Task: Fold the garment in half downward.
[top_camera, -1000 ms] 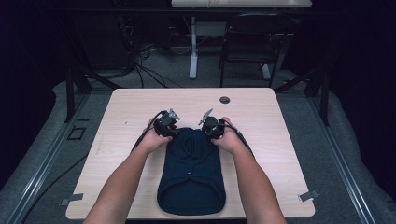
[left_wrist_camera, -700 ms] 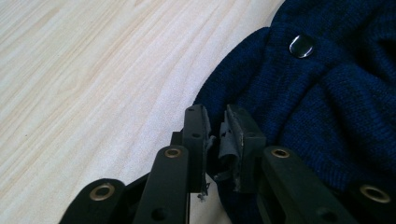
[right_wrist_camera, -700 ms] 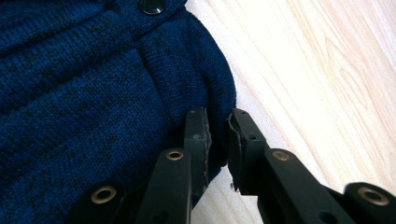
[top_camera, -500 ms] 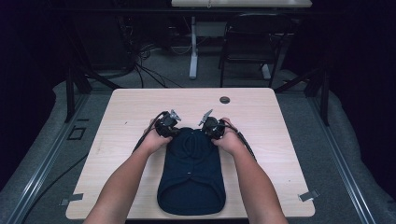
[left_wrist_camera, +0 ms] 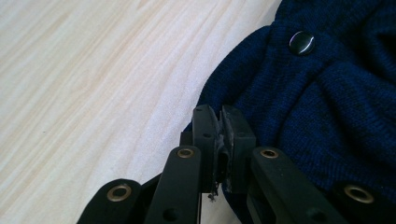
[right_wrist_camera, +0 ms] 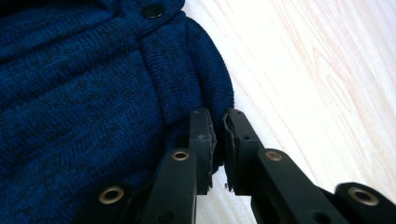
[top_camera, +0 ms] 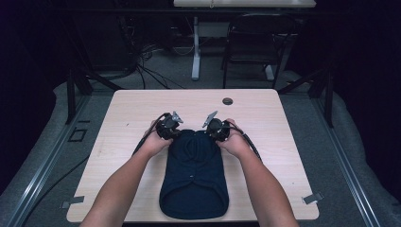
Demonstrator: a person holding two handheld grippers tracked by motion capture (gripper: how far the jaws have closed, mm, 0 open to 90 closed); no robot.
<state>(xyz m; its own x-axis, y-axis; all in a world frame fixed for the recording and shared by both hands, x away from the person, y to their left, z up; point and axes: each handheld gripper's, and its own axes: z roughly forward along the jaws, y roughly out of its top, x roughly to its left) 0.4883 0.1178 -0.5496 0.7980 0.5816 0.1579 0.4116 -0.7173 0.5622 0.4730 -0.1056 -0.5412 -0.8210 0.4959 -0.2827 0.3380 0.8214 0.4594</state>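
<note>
A dark navy knitted garment [top_camera: 194,177] lies folded on the light wooden table [top_camera: 283,123], long axis running away from me. My left gripper [top_camera: 176,134] sits at its far left corner and my right gripper [top_camera: 212,134] at its far right corner. In the left gripper view the jaws of that gripper [left_wrist_camera: 220,122] are shut on the garment's edge [left_wrist_camera: 303,107], close to a black button [left_wrist_camera: 301,42]. In the right gripper view the jaws of that gripper [right_wrist_camera: 218,126] pinch a fold of the knit [right_wrist_camera: 93,93] beside another button [right_wrist_camera: 153,10].
A small black round cap [top_camera: 228,101] lies on the table near its far edge. Bare wood spreads left and right of the garment. Beyond the table stand a chair [top_camera: 253,47] and desk legs on a dark floor, with cables.
Both hands and grippers have stayed at the garment's far corners; the garment's top edge looks slightly shifted toward the far side.
</note>
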